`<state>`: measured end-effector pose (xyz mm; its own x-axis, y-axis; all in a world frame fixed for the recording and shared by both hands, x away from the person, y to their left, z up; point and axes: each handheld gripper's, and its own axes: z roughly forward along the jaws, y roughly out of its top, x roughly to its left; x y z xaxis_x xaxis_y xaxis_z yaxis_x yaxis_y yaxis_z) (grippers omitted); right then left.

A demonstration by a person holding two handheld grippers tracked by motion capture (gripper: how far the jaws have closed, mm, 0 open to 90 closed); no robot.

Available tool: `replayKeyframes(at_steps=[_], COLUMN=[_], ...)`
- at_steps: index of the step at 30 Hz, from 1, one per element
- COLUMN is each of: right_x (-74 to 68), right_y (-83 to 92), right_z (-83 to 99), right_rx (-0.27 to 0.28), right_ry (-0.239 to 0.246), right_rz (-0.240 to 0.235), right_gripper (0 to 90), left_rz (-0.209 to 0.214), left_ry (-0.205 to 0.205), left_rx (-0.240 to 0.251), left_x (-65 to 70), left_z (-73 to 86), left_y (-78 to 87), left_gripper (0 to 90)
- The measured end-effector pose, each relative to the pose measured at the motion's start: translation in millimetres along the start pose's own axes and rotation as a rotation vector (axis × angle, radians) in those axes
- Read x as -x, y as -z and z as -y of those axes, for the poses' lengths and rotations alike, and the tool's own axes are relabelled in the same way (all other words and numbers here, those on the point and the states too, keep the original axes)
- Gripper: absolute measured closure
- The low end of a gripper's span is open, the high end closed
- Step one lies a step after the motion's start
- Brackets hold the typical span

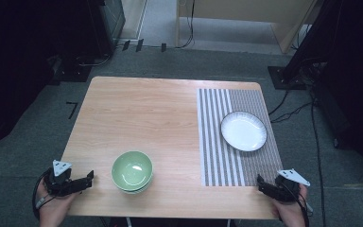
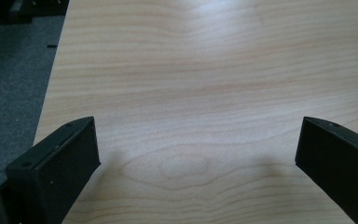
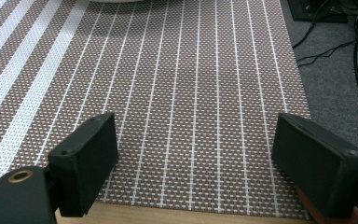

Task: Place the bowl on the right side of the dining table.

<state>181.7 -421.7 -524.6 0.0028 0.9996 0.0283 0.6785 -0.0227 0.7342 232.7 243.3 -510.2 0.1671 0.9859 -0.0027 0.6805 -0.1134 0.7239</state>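
Bare table (image 1: 137,113) beyond bowl (image 1: 132,171)

Pale wood-grain worktop (image 1: 137,113); green bowl (image 1: 132,170); white plate (image 1: 243,131) (dark-rimmed) on a brown-and-white striped placemat (image 1: 217,142); black fingers (image 3: 86,161).

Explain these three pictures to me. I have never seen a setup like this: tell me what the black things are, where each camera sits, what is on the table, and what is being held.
A person sits at a wooden table and holds a hand tool in each hand. Each tool is a gripper with two black jaws.

The high view looks down from above the person. It shows the left gripper and the right gripper near the table's front corners.

The other two pictures come from cameras riding on the grippers, looking out between their own jaws. The left gripper hangs over bare wood; the right gripper over a striped placemat.

On the table stand green bowls, apparently two, stacked, and a white plate on the placemat.

Both grippers are open and hold nothing.
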Motion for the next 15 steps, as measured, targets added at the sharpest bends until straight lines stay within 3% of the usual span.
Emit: replayKeyframes(at_steps=[6, 15], right_x=[0.0, 0.0], right_y=[0.0, 0.0], right_z=[0.0, 0.0], right_rx=[0.000, 0.000], right_ry=[0.000, 0.000], right_rz=[0.000, 0.000], right_gripper=[13.8, 13.9], left_rz=[0.030, 0.050], left_ry=[0.018, 0.045], left_rx=[0.046, 0.064], left_x=[7.6, 14.5], left_z=[-8.8, -17.7], left_y=[10.7, 21.9], left_gripper=[0.0, 0.0])
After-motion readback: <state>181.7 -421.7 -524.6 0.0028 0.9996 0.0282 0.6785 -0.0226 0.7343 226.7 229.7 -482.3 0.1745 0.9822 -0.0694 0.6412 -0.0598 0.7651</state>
